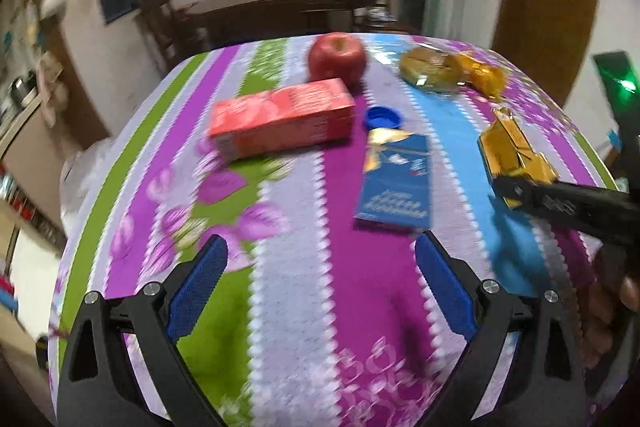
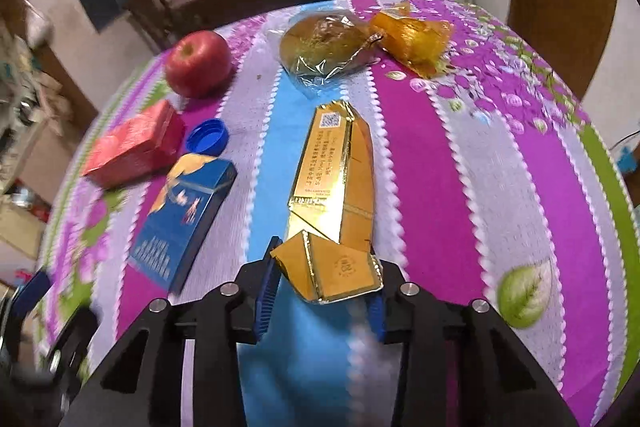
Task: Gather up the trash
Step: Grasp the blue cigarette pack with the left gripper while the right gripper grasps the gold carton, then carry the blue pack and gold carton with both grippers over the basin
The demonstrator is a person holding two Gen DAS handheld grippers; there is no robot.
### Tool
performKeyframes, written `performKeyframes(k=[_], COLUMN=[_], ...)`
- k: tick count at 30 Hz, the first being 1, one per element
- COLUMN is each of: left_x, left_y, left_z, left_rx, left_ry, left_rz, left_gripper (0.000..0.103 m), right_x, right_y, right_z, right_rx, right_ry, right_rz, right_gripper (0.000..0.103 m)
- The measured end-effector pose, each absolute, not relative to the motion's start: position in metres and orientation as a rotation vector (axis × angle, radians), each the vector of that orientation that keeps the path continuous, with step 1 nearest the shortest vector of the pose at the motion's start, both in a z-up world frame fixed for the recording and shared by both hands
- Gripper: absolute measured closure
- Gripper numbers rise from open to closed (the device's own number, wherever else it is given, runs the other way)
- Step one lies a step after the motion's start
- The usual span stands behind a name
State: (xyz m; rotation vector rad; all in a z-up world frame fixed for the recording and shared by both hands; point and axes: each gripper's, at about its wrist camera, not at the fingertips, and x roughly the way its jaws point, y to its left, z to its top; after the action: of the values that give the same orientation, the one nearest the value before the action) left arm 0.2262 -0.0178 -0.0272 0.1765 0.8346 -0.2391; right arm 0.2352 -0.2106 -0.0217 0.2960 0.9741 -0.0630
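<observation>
A flattened gold carton [image 2: 334, 187] lies on the striped tablecloth, and my right gripper [image 2: 324, 287] is shut on its near end; it also shows in the left wrist view [image 1: 514, 155]. My left gripper [image 1: 320, 267] is open and empty above the cloth, just short of a blue packet [image 1: 394, 179], which also shows in the right wrist view [image 2: 184, 215]. A blue bottle cap [image 1: 382, 117] lies beyond it, next to a red box [image 1: 282, 117].
A red apple [image 1: 338, 57] sits at the far side. A clear wrapper with a bun [image 2: 324, 45] and an orange wrapper [image 2: 412, 39] lie at the far right. The tablecloth [image 1: 372, 287] drops off at the table's edges. Dark wooden chairs and a table stand behind.
</observation>
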Motion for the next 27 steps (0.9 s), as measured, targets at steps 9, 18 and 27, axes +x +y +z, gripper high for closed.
performKeyframes(k=[9, 18, 27], left_x=[0.268, 0.277, 0.197], left_y=[-0.074, -0.074, -0.084], left_z=[-0.051, -0.062, -0.005], left_rx=[0.301, 0.237, 0.196], left_ry=[0.880, 0.945, 0.837], left_rz=[-0.368, -0.431, -0.485], left_gripper=[0.016, 0.050, 0.050], right_x=[0.168, 0.120, 0.059], right_y=[-0.268, -0.287, -0.301], right_z=[0.005, 0.023, 0.059], right_rx=[0.328, 0.307, 0.254], right_ry=[0.884, 0.852, 0.784], right_rz=[-0.006, 0.046, 0.057], right_gripper=[0.065, 0.065, 0.065])
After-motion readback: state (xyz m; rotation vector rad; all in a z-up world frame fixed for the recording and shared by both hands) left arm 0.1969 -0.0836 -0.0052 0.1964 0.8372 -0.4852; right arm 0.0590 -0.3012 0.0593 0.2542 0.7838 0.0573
